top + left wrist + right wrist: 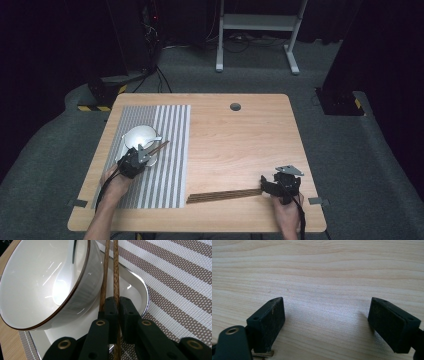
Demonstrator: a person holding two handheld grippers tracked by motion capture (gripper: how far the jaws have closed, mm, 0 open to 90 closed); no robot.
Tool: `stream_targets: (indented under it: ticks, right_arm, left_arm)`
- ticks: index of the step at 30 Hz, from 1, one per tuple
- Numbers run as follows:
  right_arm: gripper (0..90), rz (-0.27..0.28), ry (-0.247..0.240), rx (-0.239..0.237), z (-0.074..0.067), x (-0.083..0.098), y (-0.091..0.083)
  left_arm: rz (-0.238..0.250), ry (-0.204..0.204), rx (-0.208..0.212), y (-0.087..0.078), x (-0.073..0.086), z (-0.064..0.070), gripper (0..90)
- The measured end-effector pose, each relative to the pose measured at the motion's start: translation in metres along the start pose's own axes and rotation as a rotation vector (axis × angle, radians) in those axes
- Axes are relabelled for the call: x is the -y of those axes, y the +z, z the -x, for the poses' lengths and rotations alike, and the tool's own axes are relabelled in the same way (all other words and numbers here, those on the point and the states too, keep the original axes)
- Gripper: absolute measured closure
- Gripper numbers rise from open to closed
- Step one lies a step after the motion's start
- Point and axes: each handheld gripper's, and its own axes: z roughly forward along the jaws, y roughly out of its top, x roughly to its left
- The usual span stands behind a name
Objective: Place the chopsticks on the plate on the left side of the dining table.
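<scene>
My left gripper (119,312) is shut on a pair of brown wooden chopsticks (115,270), whose tips reach past the rim of a white bowl (37,285). A white spoon (62,282) lies in the bowl, which sits on a white plate (135,290). In the high view the left gripper (142,152) is at the bowl (139,136) on the striped placemat (170,150), with the chopsticks (160,147) pointing right. My right gripper (325,322) is open over bare wood. From above, the right gripper (262,182) sits at the right end of a dark slatted strip (225,195).
The wooden table (240,140) has a round cable hole (235,106) near its far edge. The placemat (180,285) covers the table's left part. Beyond the table stand a white desk frame (257,30) and dark equipment on the carpet.
</scene>
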Motion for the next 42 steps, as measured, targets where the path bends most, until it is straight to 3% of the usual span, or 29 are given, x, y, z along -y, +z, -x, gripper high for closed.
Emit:
stream_targets:
  ticks: [24, 37, 42]
  right_arm:
    - [13.7, 0.000, 0.000, 0.000, 0.0000, 0.0000, 0.0000]
    - [13.7, 0.000, 0.000, 0.000, 0.0000, 0.0000, 0.0000]
    - [13.7, 0.000, 0.000, 0.000, 0.0000, 0.0000, 0.0000]
  left_arm:
    - [0.010, -0.012, -0.015, 0.0003, 0.0005, 0.0011, 79.0]
    - [0.048, -0.083, -0.001, -0.0057, 0.0067, 0.0021, 77.2]
    - [0.049, -0.082, -0.009, -0.0060, 0.0064, 0.0044, 77.2]
